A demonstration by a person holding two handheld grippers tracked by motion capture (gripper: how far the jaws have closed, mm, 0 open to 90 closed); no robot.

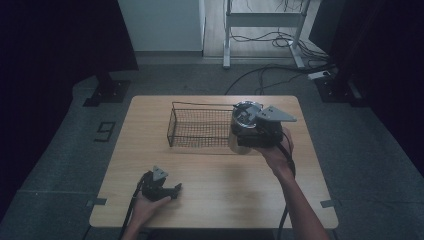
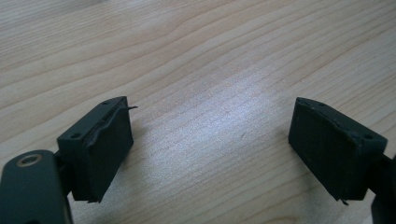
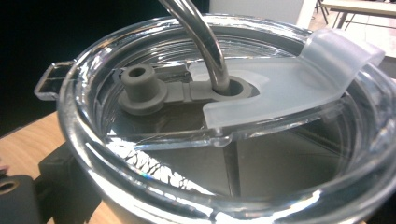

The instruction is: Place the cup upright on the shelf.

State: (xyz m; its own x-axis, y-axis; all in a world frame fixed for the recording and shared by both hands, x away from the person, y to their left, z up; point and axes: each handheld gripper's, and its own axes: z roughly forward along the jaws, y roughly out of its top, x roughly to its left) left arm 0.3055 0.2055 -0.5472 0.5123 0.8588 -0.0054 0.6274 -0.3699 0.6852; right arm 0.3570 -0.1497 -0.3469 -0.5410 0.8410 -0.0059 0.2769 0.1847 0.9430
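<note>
A metal tumbler [image 1: 243, 123] with a clear lid [image 3: 219, 116], a bent metal straw [image 3: 201, 42] and a grey stopper [image 3: 140, 88] hangs just above the table, beside the right end of the wire basket [image 1: 196, 126]. My right gripper [image 1: 250, 134] is shut on the tumbler's body from the near right, and one black jaw shows under the lid's left edge in the right gripper view. My left gripper [image 1: 172, 190] rests on the table near the front left. It is open, with bare wood between its pads [image 2: 100, 149].
The black wire basket stands empty at the back middle of the wooden table [image 1: 215, 180]. Beyond the table lie a grey floor, cables [image 1: 270, 70] and a white desk frame [image 1: 260, 30]. Dark curtains stand at both sides.
</note>
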